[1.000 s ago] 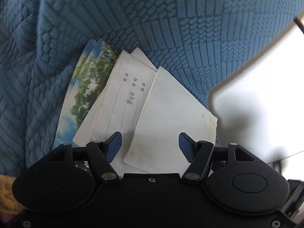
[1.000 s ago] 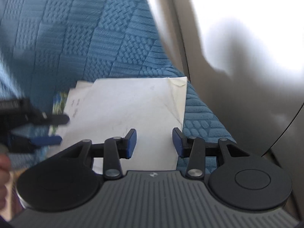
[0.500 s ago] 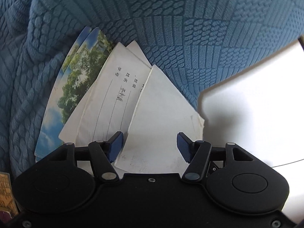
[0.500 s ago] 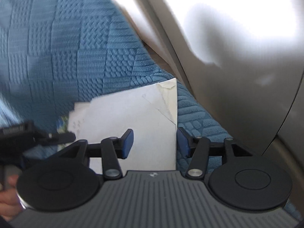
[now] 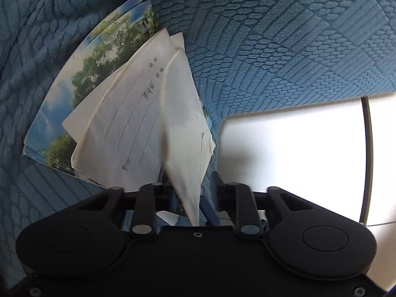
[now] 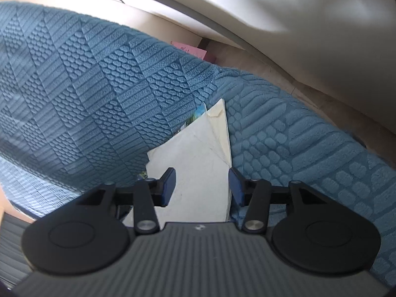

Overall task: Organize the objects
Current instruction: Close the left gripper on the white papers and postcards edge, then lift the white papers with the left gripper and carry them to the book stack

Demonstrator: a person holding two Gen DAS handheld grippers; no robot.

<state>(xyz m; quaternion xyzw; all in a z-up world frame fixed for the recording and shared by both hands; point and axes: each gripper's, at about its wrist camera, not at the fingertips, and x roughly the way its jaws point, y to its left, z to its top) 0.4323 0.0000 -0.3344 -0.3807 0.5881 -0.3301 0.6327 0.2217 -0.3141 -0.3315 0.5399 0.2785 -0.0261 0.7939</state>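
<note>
Closest to the left wrist camera, the left gripper (image 5: 191, 205) has its jaws closing on the near corner of a blank white sheet (image 5: 183, 133), which stands pinched and tented between the blue pads (image 5: 209, 211); a second ago those jaws stood wide with the sheet lying flat between them. Just left of it a lined form with handwriting (image 5: 128, 128) buckles upward, and under both lies a stack of glossy prints of trees and sky (image 5: 81, 74), fanned toward the upper left. All the paper rests on a blue textured blanket (image 5: 284, 49), whose edge ends to the right against a bright white surface (image 5: 292, 148); the cloth beyond the stack lies bare. In the right wrist view, the right gripper (image 6: 201, 183) straddles the near end of the white sheet (image 6: 198, 158), its jaws closing slightly, the right pad just at the sheet's folded edge, the left pad apart from it. Compared with the earlier frame, the paper now reads narrower and more upright. Beyond the blanket's (image 6: 99, 86) far ridge sit a pink slip (image 6: 190, 50) and a pale curved panel (image 6: 297, 12).
</note>
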